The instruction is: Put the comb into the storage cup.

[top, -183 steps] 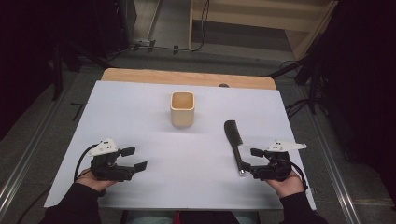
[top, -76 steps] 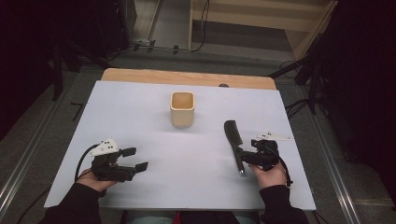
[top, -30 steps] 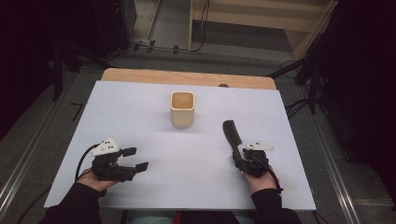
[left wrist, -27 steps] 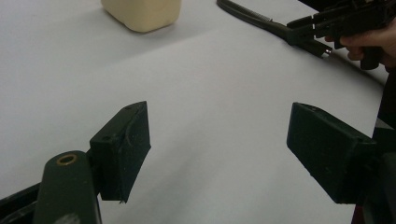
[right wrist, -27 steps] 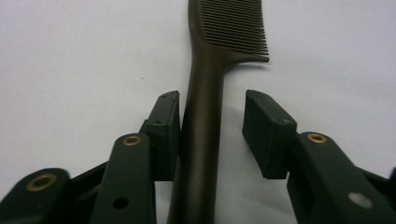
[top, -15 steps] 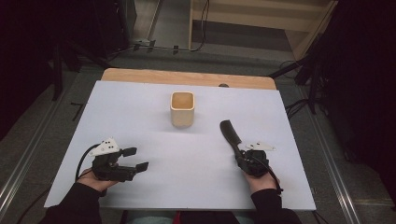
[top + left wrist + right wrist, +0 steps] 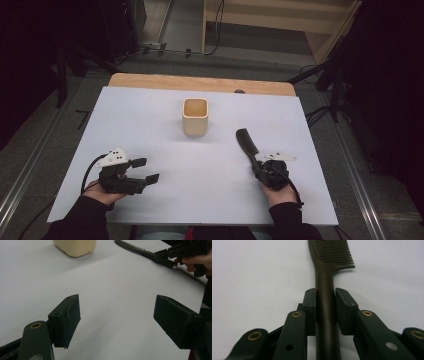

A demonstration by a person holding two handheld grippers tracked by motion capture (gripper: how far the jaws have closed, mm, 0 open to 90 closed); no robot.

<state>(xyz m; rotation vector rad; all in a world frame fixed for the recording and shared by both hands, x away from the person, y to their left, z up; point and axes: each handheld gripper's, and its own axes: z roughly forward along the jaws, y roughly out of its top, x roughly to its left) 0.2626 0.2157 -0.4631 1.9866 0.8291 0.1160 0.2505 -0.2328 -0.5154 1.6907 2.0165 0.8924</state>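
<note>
Black jaws of our right gripper (image 7: 325, 312) have just closed and sit clamped on the handle of the dark comb (image 7: 329, 277), which lies on the white table (image 7: 150, 115) right of the beige cup (image 7: 195, 116). Our left gripper (image 7: 116, 320) rests nearer, jaws wide apart and empty. We judge the grip sits low on a thin handle, so the toothed end may droop or twist on lifting and clip the cup rim.
</note>
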